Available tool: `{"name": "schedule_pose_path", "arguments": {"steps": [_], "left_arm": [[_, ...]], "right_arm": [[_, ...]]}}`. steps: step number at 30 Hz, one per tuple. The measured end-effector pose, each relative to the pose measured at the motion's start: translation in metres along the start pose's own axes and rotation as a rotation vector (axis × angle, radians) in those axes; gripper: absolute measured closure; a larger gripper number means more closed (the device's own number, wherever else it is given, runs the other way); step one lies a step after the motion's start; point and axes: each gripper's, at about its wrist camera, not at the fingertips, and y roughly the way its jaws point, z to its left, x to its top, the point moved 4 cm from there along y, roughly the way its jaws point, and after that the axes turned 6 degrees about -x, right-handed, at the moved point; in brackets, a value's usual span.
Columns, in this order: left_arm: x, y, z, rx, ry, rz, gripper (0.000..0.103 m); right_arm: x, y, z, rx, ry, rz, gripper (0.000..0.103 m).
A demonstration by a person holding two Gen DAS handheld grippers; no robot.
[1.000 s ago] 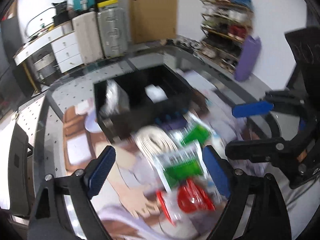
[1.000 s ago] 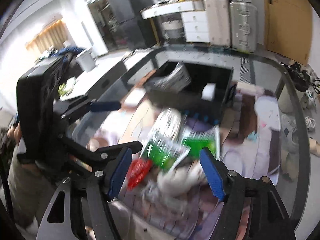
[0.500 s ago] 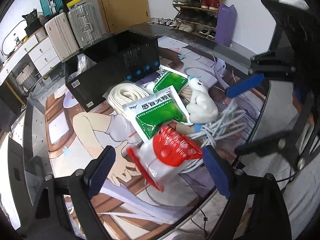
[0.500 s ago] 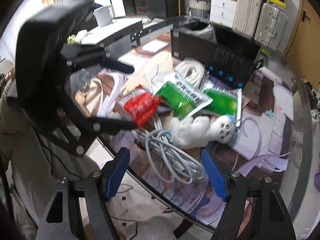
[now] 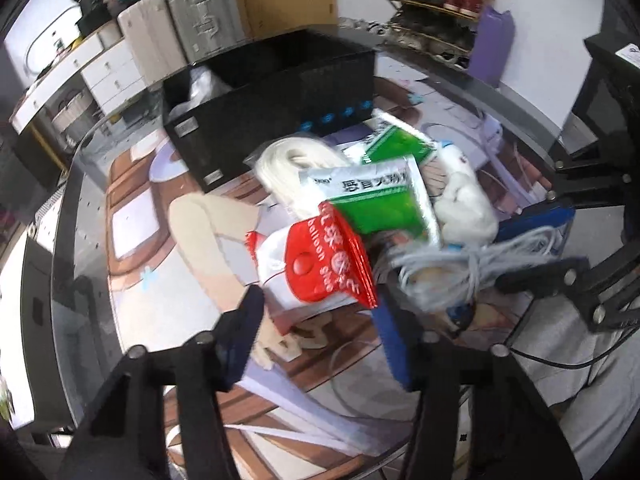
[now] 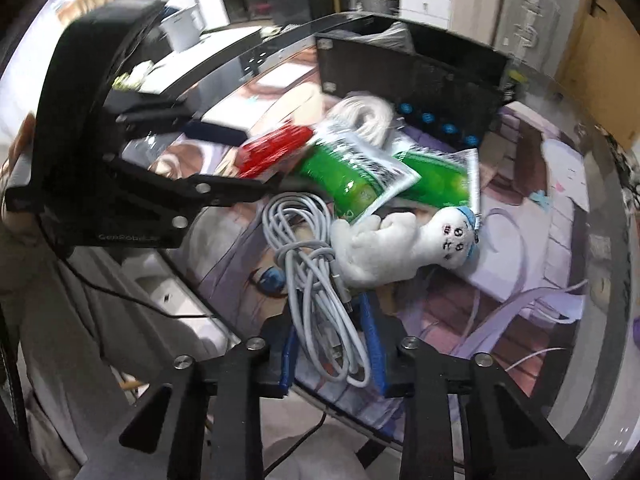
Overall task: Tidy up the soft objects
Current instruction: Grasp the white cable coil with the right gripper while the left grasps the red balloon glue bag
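Right tongs [image 6: 332, 354] just closing, pads clamped on grey cable bundle [image 6: 316, 280] at near counter [image 6: 560, 360] edge. Left tongs [image 5: 320, 340] just closing around red-and-clear balloon bag [image 5: 320, 268]; pad contact unclear through blur. Beyond, white plush toy [image 6: 400, 248] beside cable, two green sachets [image 6: 352, 176] overlapping, white rope coil [image 5: 288, 164] behind. Farthest, black bin [image 5: 280, 100].

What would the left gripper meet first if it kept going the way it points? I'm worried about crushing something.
Probably the red-headed balloon packet: it already lies between the left gripper fingers, whose jaws have just been closing. Whether the pads touch it is unclear.
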Motion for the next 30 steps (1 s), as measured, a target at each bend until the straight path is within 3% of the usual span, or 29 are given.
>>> {"name": "schedule_pose_path", "arguments": {"steps": [2,6,8,10,12,16,20,23,25,26,28,30], "left_arm": [[-0.001,-0.002,0.003,0.002,-0.009,-0.002,0.055],[-0.004,-0.009,0.006,-0.021,-0.029,0.007,0.055],[-0.006,-0.01,0.004,-0.022,-0.019,0.016,0.044],[-0.005,-0.014,0.003,0.025,-0.018,-0.01,0.02],[-0.004,-0.015,0.002,0.033,-0.02,-0.02,0.013],[0.002,-0.007,0.012,-0.017,-0.1,-0.007,0.012],[0.006,0.01,0.02,-0.03,-0.154,0.034,0.012],[0.006,0.02,0.022,0.006,-0.157,0.058,0.018],[0.006,0.02,0.019,-0.003,-0.148,0.053,0.042],[0.006,0.018,0.018,0.009,-0.135,0.049,0.047],[0.006,0.016,0.015,0.03,-0.115,0.052,0.055],[0.004,0.012,0.01,0.027,-0.096,0.048,0.055]], "right_arm": [[0.002,-0.005,-0.006,0.008,0.03,-0.021,0.081],[0.005,-0.011,-0.01,0.021,0.061,-0.044,0.082],[0.007,-0.013,-0.011,0.018,0.062,-0.053,0.082],[0.008,-0.012,-0.009,0.014,0.053,-0.05,0.082],[0.008,-0.01,-0.005,0.012,0.038,-0.041,0.082],[0.009,-0.006,0.002,0.013,0.021,-0.033,0.081],[0.013,-0.002,0.007,0.022,0.009,-0.032,0.073],[0.015,0.0,0.009,0.026,0.003,-0.035,0.071],[0.015,0.0,0.011,0.025,-0.005,-0.038,0.071],[0.016,0.002,0.011,0.022,-0.013,-0.031,0.071],[0.016,0.004,0.012,0.015,-0.022,-0.023,0.077],[0.015,0.002,0.012,0.008,-0.029,-0.026,0.085]]}}
